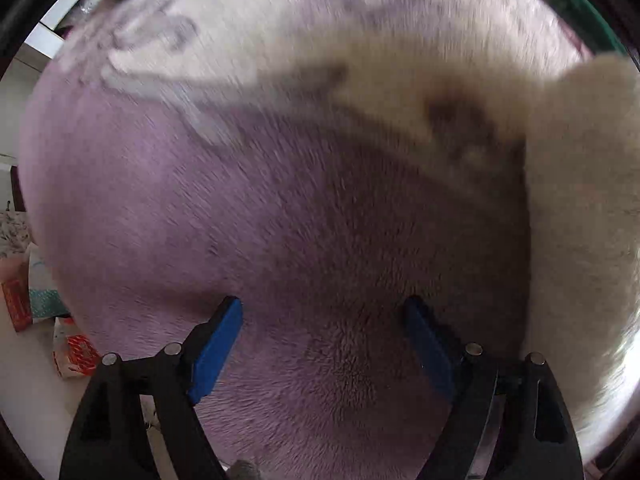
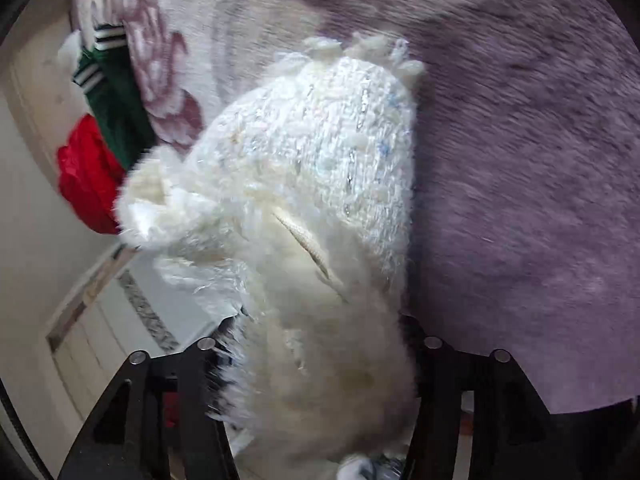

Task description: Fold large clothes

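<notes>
Fluffy white garment (image 2: 288, 216): cream knit-and-fur piece, bunched, lying between the right fingers and running forward from them onto the purple blanket (image 2: 540, 160); in the left view only its furry edge shows, off to the right of the fingers.
Right gripper (image 2: 316, 344): pointing forward and down; fur fills the gap between the jaws and hides the pads, so I cannot tell whether they pinch it or just straddle it.
Left gripper (image 1: 324, 320): aimed straight down at the blanket, blue pads (image 1: 218, 346) spread wide, nothing between them, just bare purple pile below; contact with the pile unclear.
Step (judged): re-gripping the white garment to spread or fold it; both views are motion-blurred.
How to do it well: take an edge or corner, not the thick middle clump, since a fat bunch of fur looks likely to slip or drag layers; bring the left gripper across toward the furry edge on its right so both hands hold the same hem; lift enough to clear the blanket pile before laying flat.
Risk: pinching blanket pile along with the garment.
Beyond right fingers, far left: green striped cloth (image 2: 112, 96) and red cloth (image 2: 88, 172) at the blanket edge, apart from the white garment.
Far past left fingers: paler patterned blanket area (image 1: 240, 20).
</notes>
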Available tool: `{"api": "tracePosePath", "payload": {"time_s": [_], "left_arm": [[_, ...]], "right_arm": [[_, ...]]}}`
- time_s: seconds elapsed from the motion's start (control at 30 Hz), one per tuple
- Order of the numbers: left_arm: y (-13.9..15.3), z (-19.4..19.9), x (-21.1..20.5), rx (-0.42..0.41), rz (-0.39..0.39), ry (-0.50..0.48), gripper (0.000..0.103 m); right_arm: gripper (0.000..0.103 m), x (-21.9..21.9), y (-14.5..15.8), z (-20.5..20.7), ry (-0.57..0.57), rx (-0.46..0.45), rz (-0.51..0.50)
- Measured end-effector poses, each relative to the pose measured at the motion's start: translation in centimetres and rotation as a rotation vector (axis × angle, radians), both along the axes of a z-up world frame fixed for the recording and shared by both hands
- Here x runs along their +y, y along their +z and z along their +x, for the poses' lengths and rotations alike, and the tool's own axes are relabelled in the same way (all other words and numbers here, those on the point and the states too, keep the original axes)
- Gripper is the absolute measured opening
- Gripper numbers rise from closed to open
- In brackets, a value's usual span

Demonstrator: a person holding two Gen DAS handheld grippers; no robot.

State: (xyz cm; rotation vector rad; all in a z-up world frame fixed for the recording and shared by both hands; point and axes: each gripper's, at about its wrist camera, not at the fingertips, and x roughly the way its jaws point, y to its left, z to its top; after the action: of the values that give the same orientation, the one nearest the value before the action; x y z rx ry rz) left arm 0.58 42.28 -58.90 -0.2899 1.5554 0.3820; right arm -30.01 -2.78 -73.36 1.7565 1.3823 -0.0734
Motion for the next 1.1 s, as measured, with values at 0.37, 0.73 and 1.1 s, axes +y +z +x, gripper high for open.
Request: {"api": "tracePosePath", "payload": {"time_s": [0.37, 0.73, 1.1], "left_arm": [[-0.8, -0.4, 1.9, -0.1, 0.003, 0.031, 0.103], [6.1, 0.2, 1.9, -0.154, 0.022, 0.07, 0.103], [11.6, 2.6, -6.0, -0.283, -0.145, -0.051, 0.103]], "right_arm": [[0.078, -2.6, 15.1, 12.6, 0.758, -0.299, -0.547], [0.031, 15.9, 9.1, 25.2, 1.338, -0.434, -0.521], [0.016, 11.3, 20.3, 18.8, 0.88, -0.287, -0.297]]}}
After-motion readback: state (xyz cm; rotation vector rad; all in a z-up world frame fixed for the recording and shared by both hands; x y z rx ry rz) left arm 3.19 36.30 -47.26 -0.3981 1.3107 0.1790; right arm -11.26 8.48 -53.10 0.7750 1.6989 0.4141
